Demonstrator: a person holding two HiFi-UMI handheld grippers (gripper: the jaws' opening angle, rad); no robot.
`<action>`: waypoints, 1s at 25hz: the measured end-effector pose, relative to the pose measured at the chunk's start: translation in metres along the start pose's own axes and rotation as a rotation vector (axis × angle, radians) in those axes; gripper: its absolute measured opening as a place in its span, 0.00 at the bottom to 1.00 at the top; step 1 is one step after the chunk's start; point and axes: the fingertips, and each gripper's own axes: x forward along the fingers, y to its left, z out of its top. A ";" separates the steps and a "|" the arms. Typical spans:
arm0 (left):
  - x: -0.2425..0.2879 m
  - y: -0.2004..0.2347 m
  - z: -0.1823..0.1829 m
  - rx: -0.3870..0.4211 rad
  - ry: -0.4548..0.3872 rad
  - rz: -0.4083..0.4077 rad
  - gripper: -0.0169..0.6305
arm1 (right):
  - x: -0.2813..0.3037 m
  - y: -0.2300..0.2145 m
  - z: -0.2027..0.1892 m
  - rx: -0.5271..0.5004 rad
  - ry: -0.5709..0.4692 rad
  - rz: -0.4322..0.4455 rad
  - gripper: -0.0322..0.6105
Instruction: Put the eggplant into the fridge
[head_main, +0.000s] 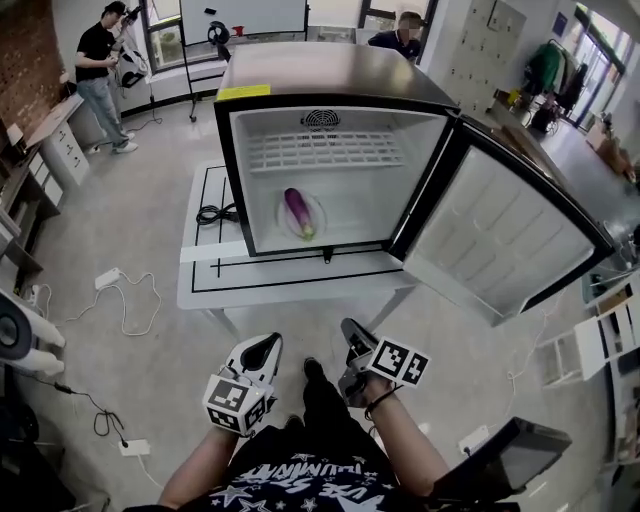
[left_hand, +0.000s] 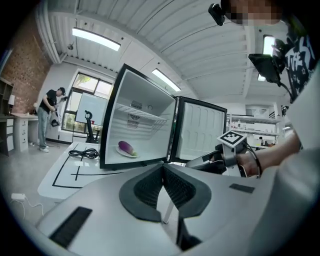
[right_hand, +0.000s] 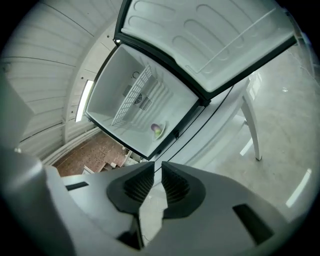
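A purple eggplant (head_main: 297, 210) lies on a white plate (head_main: 318, 213) on the floor of the small open fridge (head_main: 330, 75), which stands on a white table (head_main: 280, 285). The fridge door (head_main: 500, 235) is swung wide to the right. My left gripper (head_main: 268, 343) and right gripper (head_main: 350, 328) hang low by my legs, well short of the table, both shut and empty. The left gripper view shows its jaws (left_hand: 163, 167) meeting at the tips, with the eggplant (left_hand: 126, 147) far ahead. In the right gripper view the jaws (right_hand: 157, 167) stand almost together and the eggplant (right_hand: 156, 129) is small.
A coiled black cable (head_main: 210, 213) lies on the table left of the fridge. A power strip and cords (head_main: 108, 278) trail over the floor at left. Two people (head_main: 98, 70) stand at the back. A dark tablet (head_main: 500, 460) sits at lower right, shelving at far right.
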 end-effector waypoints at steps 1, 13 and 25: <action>-0.003 -0.003 -0.001 0.006 0.001 -0.011 0.04 | -0.008 0.001 -0.003 0.008 -0.014 0.002 0.13; -0.016 -0.025 -0.005 -0.026 -0.009 -0.048 0.04 | -0.057 0.016 -0.022 -0.032 -0.021 0.015 0.13; -0.038 -0.078 -0.018 -0.012 -0.014 -0.006 0.04 | -0.111 0.023 -0.050 -0.086 0.040 0.117 0.13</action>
